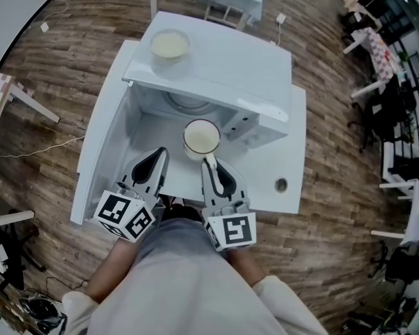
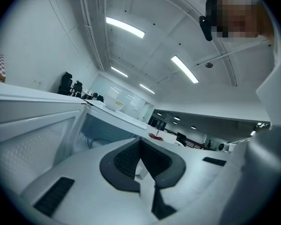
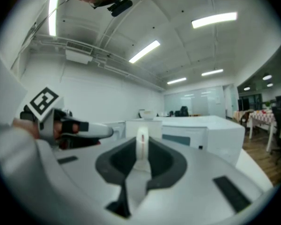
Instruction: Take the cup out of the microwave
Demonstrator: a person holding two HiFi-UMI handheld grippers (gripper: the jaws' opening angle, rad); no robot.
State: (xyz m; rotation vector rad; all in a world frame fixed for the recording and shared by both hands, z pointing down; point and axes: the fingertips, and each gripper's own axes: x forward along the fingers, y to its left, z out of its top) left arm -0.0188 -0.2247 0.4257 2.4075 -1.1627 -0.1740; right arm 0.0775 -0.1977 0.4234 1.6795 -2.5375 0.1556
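Observation:
A white cup (image 1: 201, 138) with pale liquid hangs just in front of the open white microwave (image 1: 223, 68). My right gripper (image 1: 209, 160) is shut on the cup's handle, and the right gripper view shows that handle (image 3: 142, 146) upright between the dark pads. The cup's body is hidden there. My left gripper (image 1: 160, 153) is level to the left of the cup, in front of the oven cavity (image 2: 103, 135), with its jaws together and nothing held. It also shows in the right gripper view as the left gripper (image 3: 79, 128), held by a hand.
The microwave door (image 1: 101, 152) swings open to the left. A bowl (image 1: 170, 45) with pale contents stands on the microwave's roof. The white table (image 1: 293, 152) under it has a round hole (image 1: 281, 184) at the right. Wooden floor and office furniture surround it.

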